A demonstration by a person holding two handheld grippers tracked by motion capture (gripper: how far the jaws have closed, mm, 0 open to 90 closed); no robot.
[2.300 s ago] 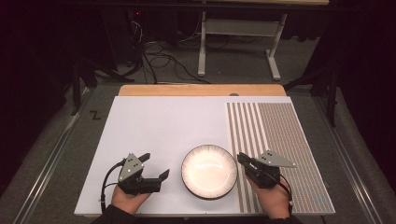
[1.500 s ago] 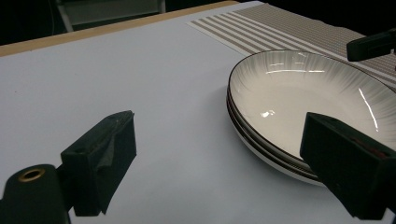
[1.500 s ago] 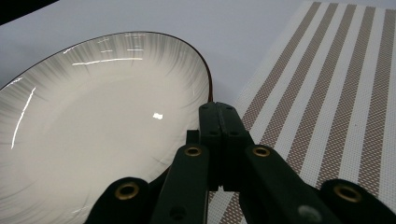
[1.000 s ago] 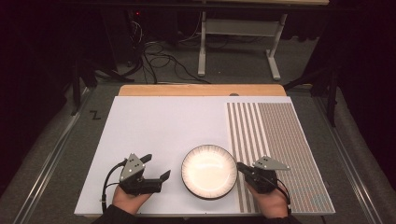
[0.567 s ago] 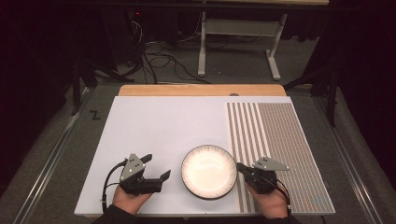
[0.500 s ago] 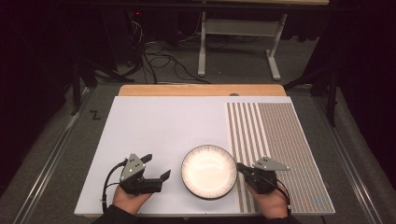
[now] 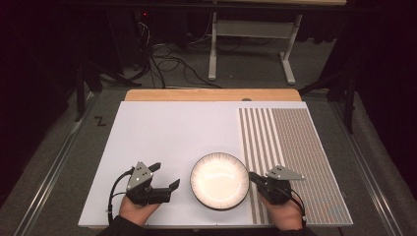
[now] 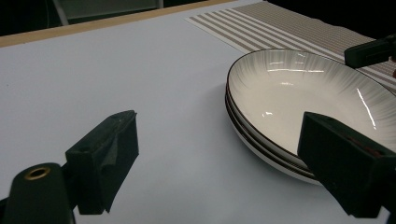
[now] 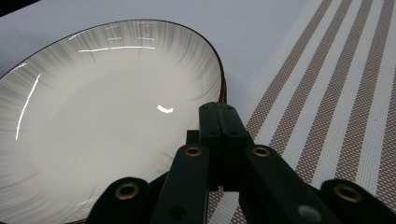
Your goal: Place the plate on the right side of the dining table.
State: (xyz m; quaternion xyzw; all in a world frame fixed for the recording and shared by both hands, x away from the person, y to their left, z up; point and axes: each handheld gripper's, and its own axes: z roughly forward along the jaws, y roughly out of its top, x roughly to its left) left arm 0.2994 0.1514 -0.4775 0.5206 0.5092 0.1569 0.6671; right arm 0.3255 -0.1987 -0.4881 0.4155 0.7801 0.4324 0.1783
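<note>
While the white bowl (image 7: 219, 180) is sitting near the front edge of the white board (image 7: 177, 132), I am keeping a gripper on each side of it. It is lying flat and upright, with its right rim just reaching the first of the brown stripes (image 7: 260, 132) that cover the board's right part. In the left gripper view I am seeing a dark line running around its outer wall under the rim (image 8: 254, 135), so it may be two bowls nested, though I cannot tell for sure.

To the bowl's left, my left gripper (image 7: 164, 183) is resting in my left hand (image 7: 137, 209), its jaws spread wide with nothing between them. In its own view one jaw is standing over bare board, well left of the bowl, while the other is covering the bowl's near edge; I cannot tell whether that jaw is touching it. The bowl is lying beside the gap, not inside it.

To the bowl's right, my right gripper (image 7: 254, 178) is pointing at the rim, its jaws clenched flat together and gripping nothing. In its own view the closed tips (image 9: 219, 126) are sitting just at the bowl's right edge, over the seam between bowl and stripes; whether they are making contact I cannot tell.
</note>
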